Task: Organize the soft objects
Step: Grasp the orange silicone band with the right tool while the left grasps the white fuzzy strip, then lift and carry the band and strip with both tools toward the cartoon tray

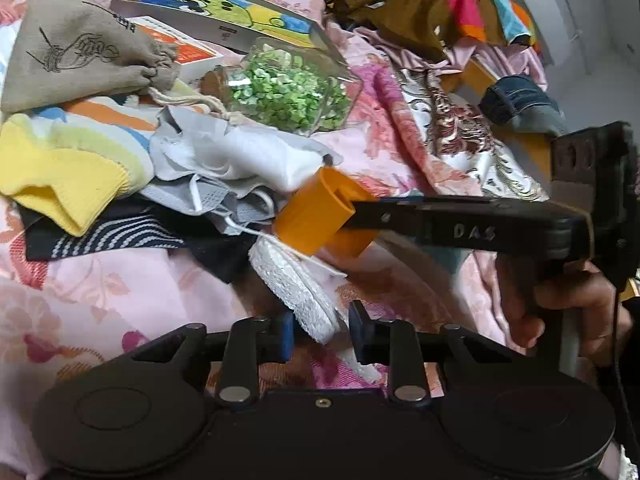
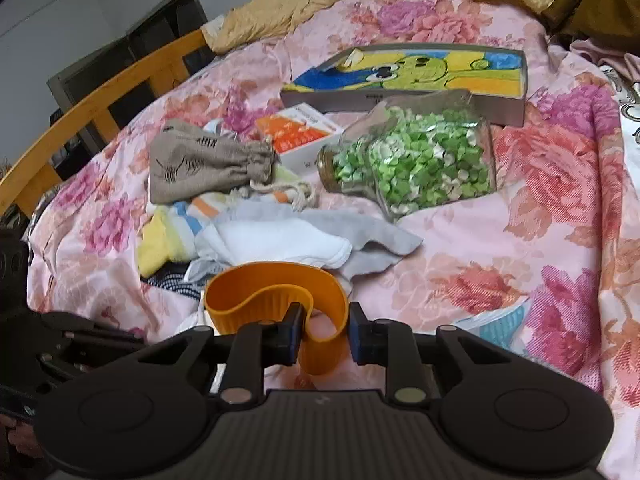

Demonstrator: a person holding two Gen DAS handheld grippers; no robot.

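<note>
On the pink floral bedspread lies a heap of soft things: a yellow sock, a white cloth, a grey face mask, a dark striped sock and a beige drawstring pouch. My left gripper is shut on the near end of a white textured fabric piece. In the right wrist view, my right gripper is shut on a soft orange ring sleeve, squeezing it into a fold. In the left wrist view that sleeve hovers over the heap.
A glass jar of green paper stars lies on its side behind the heap, with a cartoon-printed box and an orange-and-white carton beyond. A wooden bed rail runs along the left. Crumpled clothes pile up at the back right.
</note>
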